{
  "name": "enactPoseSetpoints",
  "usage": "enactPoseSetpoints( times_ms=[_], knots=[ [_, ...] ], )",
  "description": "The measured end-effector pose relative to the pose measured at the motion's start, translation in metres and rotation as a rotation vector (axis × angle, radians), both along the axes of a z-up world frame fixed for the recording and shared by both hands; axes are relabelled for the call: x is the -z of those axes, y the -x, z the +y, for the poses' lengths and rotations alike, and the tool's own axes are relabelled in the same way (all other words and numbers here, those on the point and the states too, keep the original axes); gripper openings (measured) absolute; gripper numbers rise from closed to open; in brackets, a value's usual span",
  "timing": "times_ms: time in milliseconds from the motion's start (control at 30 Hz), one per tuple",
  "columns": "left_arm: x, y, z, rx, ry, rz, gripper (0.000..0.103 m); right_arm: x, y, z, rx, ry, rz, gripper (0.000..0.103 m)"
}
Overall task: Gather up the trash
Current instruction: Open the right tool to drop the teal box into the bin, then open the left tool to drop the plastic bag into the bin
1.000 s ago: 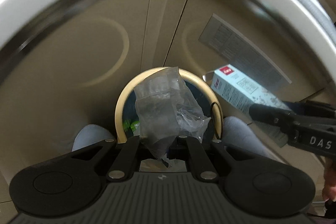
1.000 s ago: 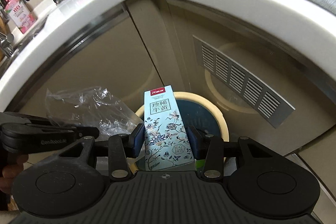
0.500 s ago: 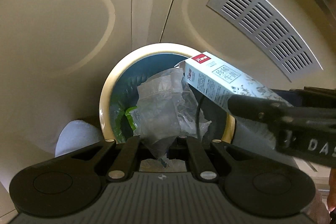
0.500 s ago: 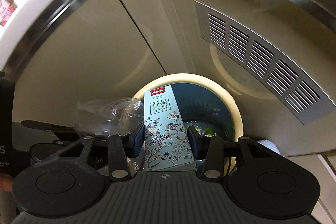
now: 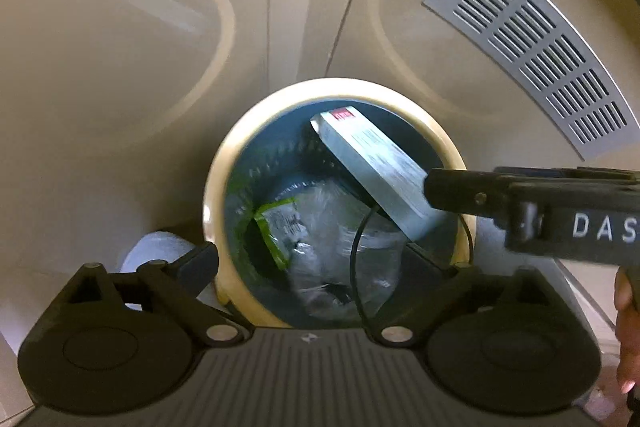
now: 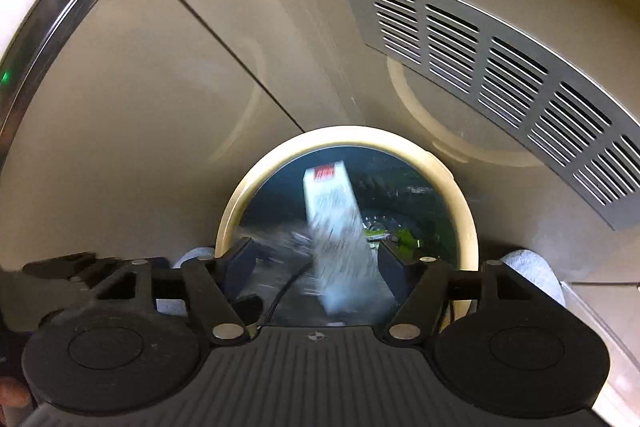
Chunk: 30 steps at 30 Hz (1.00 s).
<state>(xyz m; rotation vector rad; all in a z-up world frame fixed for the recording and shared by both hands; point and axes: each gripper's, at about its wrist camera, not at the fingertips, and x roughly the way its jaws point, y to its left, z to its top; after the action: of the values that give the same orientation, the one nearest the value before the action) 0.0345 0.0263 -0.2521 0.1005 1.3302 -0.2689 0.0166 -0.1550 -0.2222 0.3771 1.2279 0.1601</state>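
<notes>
Trash sits in the round bin (image 5: pixel 214 195) below both my tools. Through my left wrist camera, my left gripper (image 5: pixel 320 263) stands spread wide, its fingers (image 5: pixel 198 265) apart over the cream rim with nothing between them. Straight under it, inside the dark blue bin, lies the crumpled clear plastic bag (image 5: pixel 340 235), and just beside that a green-edged wrapper (image 5: pixel 276 227). A thin black cable (image 5: pixel 356 267) loops across the plastic. The pale carton (image 5: pixel 372 167), with its red label at the far end, slants over the bin's mouth, its upper end toward the far wall and its lower end by the finger of my right gripper (image 5: pixel 460 187), which reaches in from the right. From here I cannot tell whether that finger touches the carton. A grey slotted vent (image 5: pixel 532 47) sits on the beige cabinet panel behind.

Through my right wrist camera, my right gripper (image 6: pixel 316 263) is spread too, with the pads (image 6: pixel 240 263) clear of the carton (image 6: pixel 336 227) on both sides. The carton is blurred, upright between them and inside the bin's (image 6: pixel 466 211) ring. Clear plastic (image 6: pixel 276 239) shows low on the left of the bin, green scraps (image 6: pixel 404 237) on the right. The vent (image 6: pixel 500 75) curves across the upper right.
</notes>
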Motion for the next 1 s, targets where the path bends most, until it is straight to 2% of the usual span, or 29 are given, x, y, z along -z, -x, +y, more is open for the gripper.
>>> enactPoseSetpoints(
  times_ms=[133, 333, 600, 733, 900, 1000],
  knots=[
    [-0.013, 0.006, 0.010, -0.049, -0.014, -0.015, 0.103, -0.008, 0.010, -0.003, 0.004, -0.006, 0.006, 0.071],
    [-0.048, 0.036, 0.021, -0.085, -0.006, -0.111, 0.103, -0.040, 0.047, -0.008, -0.052, 0.025, -0.050, 0.076],
    [-0.088, 0.075, 0.017, -0.031, -0.059, -0.248, 0.103, -0.095, 0.096, -0.014, -0.077, 0.149, -0.250, 0.080],
    [-0.110, 0.090, 0.015, -0.024, -0.080, -0.335, 0.103, -0.112, 0.113, -0.009, -0.118, 0.192, -0.339, 0.082],
    [-0.130, 0.108, 0.017, 0.000, -0.100, -0.412, 0.103, -0.121, 0.117, -0.008, -0.149, 0.196, -0.368, 0.083],
    [-0.133, 0.112, 0.018, 0.000, -0.113, -0.437, 0.103, -0.122, 0.119, -0.007, -0.149, 0.189, -0.372, 0.083]
  ],
)
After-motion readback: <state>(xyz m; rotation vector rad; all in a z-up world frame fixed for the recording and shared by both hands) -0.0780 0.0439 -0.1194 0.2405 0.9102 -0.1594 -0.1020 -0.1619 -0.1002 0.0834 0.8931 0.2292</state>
